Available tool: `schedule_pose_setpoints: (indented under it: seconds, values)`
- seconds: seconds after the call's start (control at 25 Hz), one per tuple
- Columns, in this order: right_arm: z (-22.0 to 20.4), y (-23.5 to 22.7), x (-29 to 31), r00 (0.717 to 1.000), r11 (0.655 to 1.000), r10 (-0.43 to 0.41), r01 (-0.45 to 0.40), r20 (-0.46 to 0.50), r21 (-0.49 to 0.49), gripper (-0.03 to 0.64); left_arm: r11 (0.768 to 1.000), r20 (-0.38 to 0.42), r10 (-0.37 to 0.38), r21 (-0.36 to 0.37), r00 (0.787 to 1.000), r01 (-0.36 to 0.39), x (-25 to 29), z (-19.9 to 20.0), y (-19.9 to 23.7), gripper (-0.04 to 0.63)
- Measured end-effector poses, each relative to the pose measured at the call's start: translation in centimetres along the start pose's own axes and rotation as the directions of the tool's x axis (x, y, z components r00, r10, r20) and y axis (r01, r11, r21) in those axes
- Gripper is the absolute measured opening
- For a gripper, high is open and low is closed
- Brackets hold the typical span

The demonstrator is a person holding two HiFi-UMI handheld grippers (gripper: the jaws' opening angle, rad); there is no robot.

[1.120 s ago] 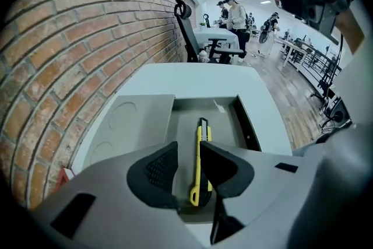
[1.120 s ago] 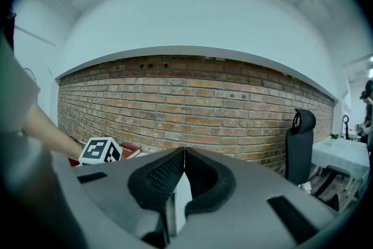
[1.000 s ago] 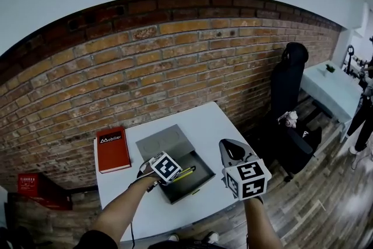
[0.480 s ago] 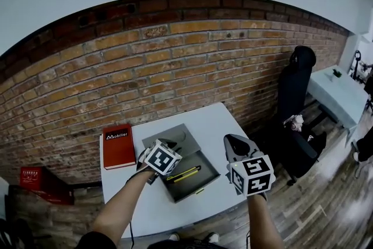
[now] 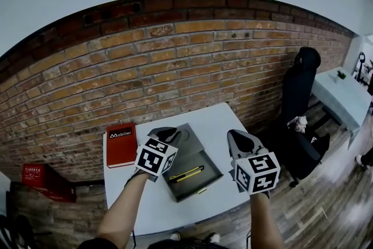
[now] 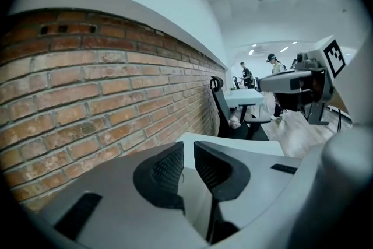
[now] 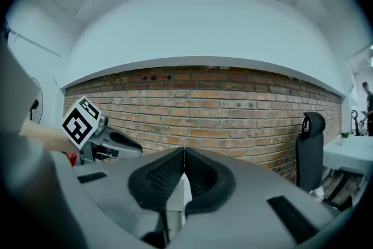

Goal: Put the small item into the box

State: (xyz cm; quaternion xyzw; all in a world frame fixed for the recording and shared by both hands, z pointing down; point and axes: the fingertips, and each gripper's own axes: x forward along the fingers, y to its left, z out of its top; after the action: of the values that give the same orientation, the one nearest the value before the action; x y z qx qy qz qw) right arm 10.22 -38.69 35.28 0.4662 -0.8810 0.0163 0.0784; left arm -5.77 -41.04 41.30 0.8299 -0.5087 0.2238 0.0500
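A grey box (image 5: 203,181) stands open on the white table (image 5: 145,207), its lid (image 5: 187,138) folded back toward the wall. A yellow-and-black small item (image 5: 186,174) lies inside it. My left gripper (image 5: 168,133) hovers over the box's back left corner, above the lid. Its jaws stand a narrow gap apart with nothing between them (image 6: 187,148). My right gripper (image 5: 236,137) hangs above the table's right edge, beside the box. It is shut and empty (image 7: 184,151). Each gripper shows in the other's view.
A red book (image 5: 121,144) lies on the table left of the box. A brick wall (image 5: 175,67) runs behind. A black office chair (image 5: 300,81) and another white table (image 5: 341,90) stand to the right. A red box (image 5: 35,176) sits on the floor at left.
My left gripper has risen from just over the yellow item and drawn back toward the lid. The item stays in the box. The right gripper has hardly moved.
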Motion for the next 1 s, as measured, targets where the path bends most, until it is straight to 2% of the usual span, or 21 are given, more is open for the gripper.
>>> schedule_pose_setpoints:
  seconds: [0.2, 0.44, 0.64, 1.0]
  values:
    - [1.0, 0.2, -0.1, 1.0, 1.0, 0.011, -0.011, 0.026, 0.013, 0.02, 0.998, 0.087, 0.053, -0.044, 0.995, -0.05, -2.5, 1.8, 0.7, 0.067]
    - [1.6, 0.1, -0.1, 0.999, 1.0, 0.019, -0.02, 0.042, 0.023, 0.02, 0.989, 0.157, 0.119, -0.111, 0.98, -0.102, -4.4, 1.9, 1.3, 0.061]
    - [1.5, 0.4, 0.0, 0.999, 1.0, 0.022, -0.022, 0.038, 0.003, 0.02, 0.981, 0.13, 0.148, -0.145, 0.98, -0.129, -4.5, 0.6, 1.7, 0.055]
    - [1.2, 0.5, 0.2, 0.999, 1.0, 0.028, -0.029, 0.035, 0.009, 0.02, 0.98, 0.123, 0.166, -0.134, 0.978, -0.15, -5.0, 0.4, 2.3, 0.051]
